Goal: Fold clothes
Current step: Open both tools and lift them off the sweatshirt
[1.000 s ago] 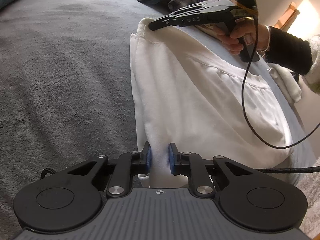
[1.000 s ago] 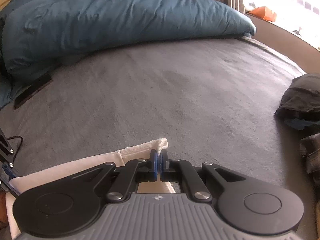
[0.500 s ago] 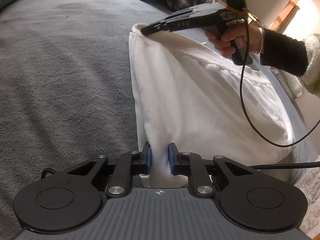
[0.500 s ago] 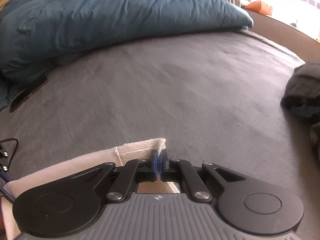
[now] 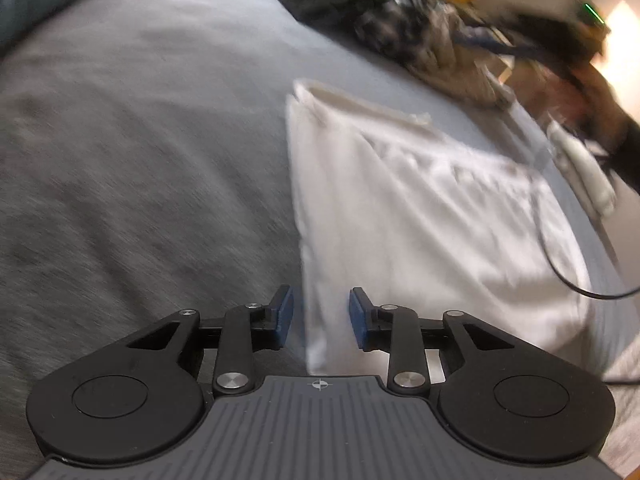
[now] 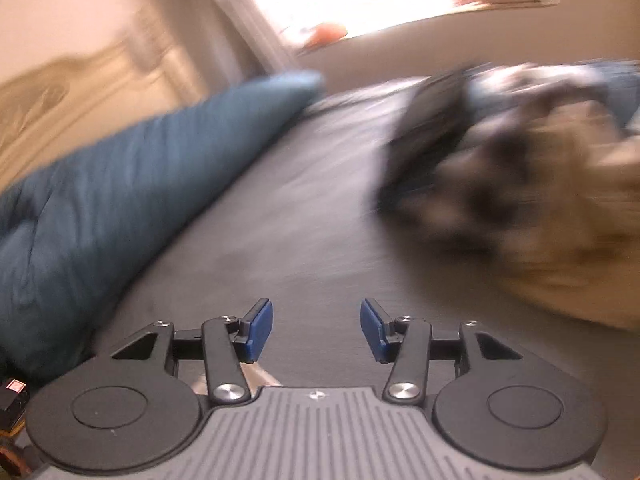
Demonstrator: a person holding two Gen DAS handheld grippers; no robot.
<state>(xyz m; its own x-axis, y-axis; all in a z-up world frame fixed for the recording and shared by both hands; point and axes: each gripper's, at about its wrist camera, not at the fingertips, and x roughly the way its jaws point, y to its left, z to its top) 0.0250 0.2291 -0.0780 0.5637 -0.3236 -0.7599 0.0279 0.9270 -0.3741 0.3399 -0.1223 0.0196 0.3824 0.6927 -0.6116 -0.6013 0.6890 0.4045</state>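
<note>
A white garment (image 5: 420,208) lies folded flat on the grey bed cover (image 5: 140,168), its near edge running down between the jaws of my left gripper (image 5: 320,316). Those jaws are opening and the blue pads (image 5: 285,314) stand clear of the cloth. In the right wrist view my right gripper (image 6: 316,330) is opening too, with nothing between its pads, only grey bed cover (image 6: 312,240) below. The same gripper shows as a dark blur (image 5: 560,36) at the left wrist view's top right, off the garment.
A pile of unfolded clothes, dark and checked (image 5: 384,28), lies beyond the white garment; it appears blurred (image 6: 500,168) in the right wrist view. A teal duvet (image 6: 120,200) is bunched along the bed's far side. A black cable (image 5: 560,264) crosses the garment's right part.
Both grippers have let go of the white garment, which now lies flat. The right gripper swung away and rolled, toward the clothes pile. The left gripper lifted slightly.
</note>
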